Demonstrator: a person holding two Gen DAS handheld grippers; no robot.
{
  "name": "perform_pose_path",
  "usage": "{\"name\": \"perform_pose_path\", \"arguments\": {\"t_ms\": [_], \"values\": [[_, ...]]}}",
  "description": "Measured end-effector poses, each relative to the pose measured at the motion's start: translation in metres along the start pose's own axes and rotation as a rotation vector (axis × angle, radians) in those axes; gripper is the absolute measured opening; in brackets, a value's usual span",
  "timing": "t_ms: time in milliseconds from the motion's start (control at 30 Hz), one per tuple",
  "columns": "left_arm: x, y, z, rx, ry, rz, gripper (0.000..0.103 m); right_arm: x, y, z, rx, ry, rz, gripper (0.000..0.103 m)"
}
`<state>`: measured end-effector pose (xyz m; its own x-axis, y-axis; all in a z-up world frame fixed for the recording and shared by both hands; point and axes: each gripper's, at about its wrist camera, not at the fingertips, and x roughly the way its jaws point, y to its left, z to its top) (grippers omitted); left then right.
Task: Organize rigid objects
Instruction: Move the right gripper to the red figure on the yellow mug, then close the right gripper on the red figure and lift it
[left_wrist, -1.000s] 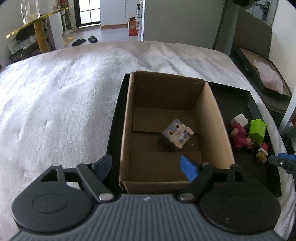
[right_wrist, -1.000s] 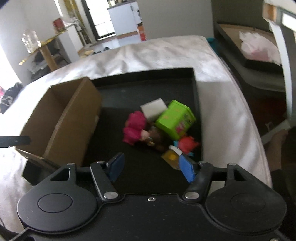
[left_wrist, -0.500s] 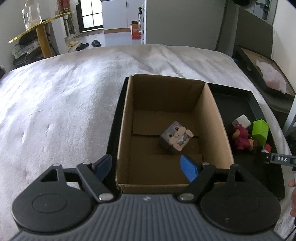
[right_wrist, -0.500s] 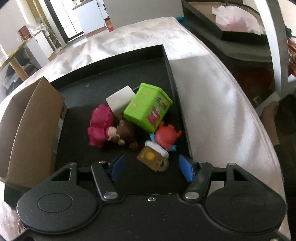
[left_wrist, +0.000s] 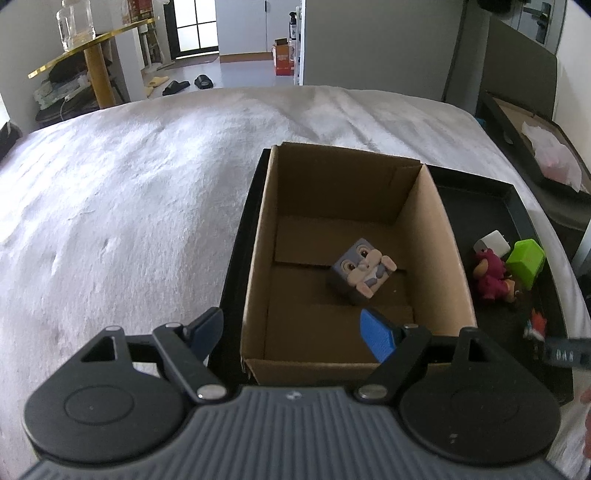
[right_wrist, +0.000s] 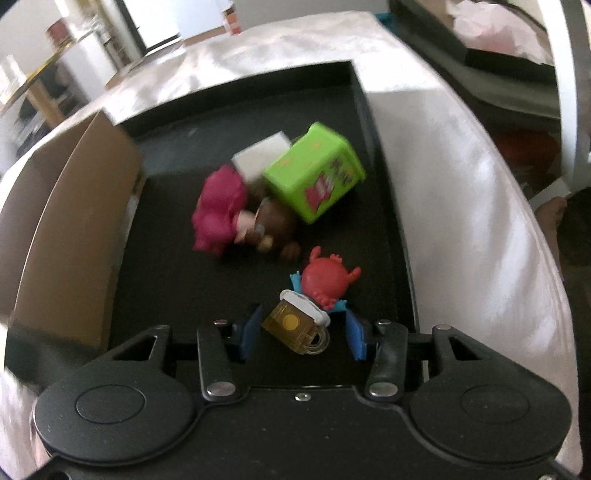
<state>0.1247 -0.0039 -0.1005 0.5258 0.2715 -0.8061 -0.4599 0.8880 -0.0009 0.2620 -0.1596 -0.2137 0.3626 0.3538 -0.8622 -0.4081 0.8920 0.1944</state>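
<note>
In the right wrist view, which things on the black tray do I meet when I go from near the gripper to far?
Beer mug toy → red crab figure → pink figure → green box → white block → far tray wall.

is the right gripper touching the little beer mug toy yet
Apart. The right wrist view shows the beer mug toy between the closing right gripper, with dark gaps beside both pads.
</note>
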Motion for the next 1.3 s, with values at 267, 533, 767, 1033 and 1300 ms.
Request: {"name": "perform_pose_path", "arguments": {"t_ms": [267,533,767,1033,1300], "values": [[-0.001,-0.001,0.000,0.004,-0.001,-0.006,0.080,-0.015,-0.010,-0.022,0.050,0.014,-0.037,0.056],[-0.001,0.000,0.000,0.004,-0.005,-0.011,0.080,-0.011,-0.006,-0.012,0.160,-0.056,-0.071,0.064],[0.001,0.000,0.001,0.000,-0.004,-0.015,0.080,0.004,-0.001,-0.005,0.200,-0.070,-0.134,0.062],[0.007,0.016,-0.001,-0.037,0.008,-0.028,0.080,0.005,0.011,0.005,0.151,-0.071,-0.145,0.038],[0.010,0.038,-0.002,-0.100,0.017,-0.055,0.080,-0.013,0.037,0.024,0.096,-0.128,-0.091,0.038]]}}
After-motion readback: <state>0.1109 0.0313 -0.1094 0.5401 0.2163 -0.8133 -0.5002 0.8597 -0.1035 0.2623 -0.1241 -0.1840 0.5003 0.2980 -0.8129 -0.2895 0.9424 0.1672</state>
